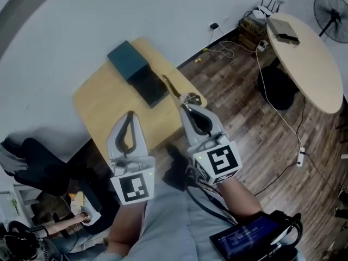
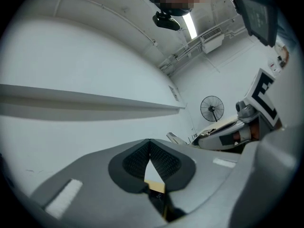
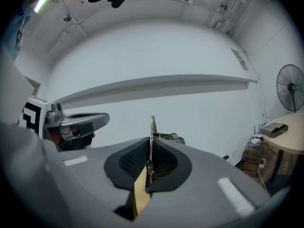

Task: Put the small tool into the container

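On the small wooden table point(image 1: 103, 105) lies a dark teal container point(image 1: 126, 59) with a darker flat part point(image 1: 150, 86) joined to its near end. My right gripper point(image 1: 187, 100) is shut on a thin brass-coloured small tool point(image 1: 172, 86), whose tip points toward the container's near right corner. In the right gripper view the small tool point(image 3: 152, 125) sticks up from between the pressed pads of the right gripper point(image 3: 150, 150). The left gripper point(image 1: 130, 115) hovers over the table's near edge, left of the right one. Its pads point(image 2: 164, 161) meet at the tip of the left gripper point(image 2: 149, 144) with nothing between them.
A round beige table point(image 1: 310, 64) stands at the right, with a fan point(image 1: 331, 10) behind it. Cables point(image 1: 272, 107) trail over the wood floor. A black chair point(image 1: 32, 165) is at the left, a seated person point(image 1: 81, 211) at the bottom left, and a screen device point(image 1: 250, 238) near my waist.
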